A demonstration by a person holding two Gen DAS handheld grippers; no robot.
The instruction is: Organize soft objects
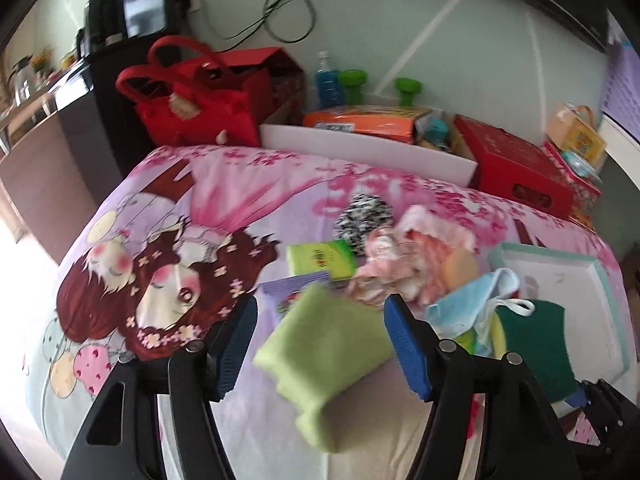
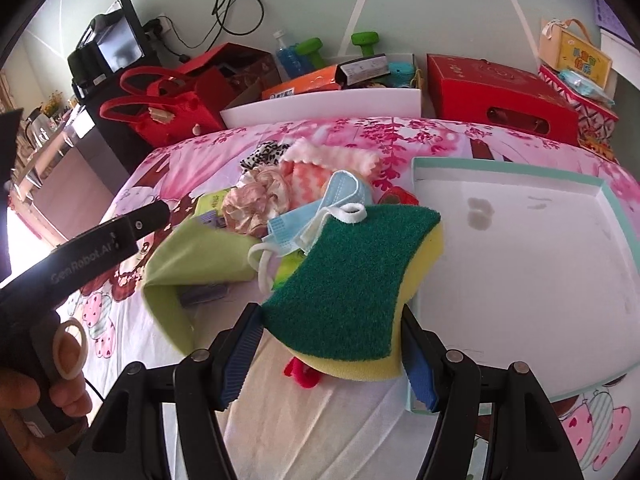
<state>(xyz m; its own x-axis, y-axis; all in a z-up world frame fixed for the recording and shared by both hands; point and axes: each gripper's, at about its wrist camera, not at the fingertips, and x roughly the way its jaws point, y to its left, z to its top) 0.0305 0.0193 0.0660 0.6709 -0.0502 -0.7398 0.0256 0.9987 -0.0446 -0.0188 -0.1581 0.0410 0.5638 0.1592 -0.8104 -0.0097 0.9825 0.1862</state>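
Observation:
My right gripper [image 2: 332,344] is shut on a green-and-yellow scouring sponge [image 2: 348,276], held beside the left edge of a white tray with a mint rim [image 2: 520,264]. The sponge also shows in the left wrist view [image 1: 536,344]. My left gripper [image 1: 320,344] is open above a light green cloth [image 1: 320,360], not touching it; the cloth also shows in the right wrist view [image 2: 192,264]. A pile of soft things lies on the bed: a blue face mask [image 2: 312,220], a pink scrunchie [image 2: 252,204], a pink-and-white towel [image 2: 320,168], a black-and-white pom [image 1: 364,216].
The bed carries a pink cartoon cover [image 1: 168,240]. Behind it stand a red felt bag [image 1: 188,96], a white box with packets [image 1: 360,144], a red carton [image 1: 520,168] and green dumbbells [image 1: 352,84]. A green packet [image 1: 320,260] lies near the pile.

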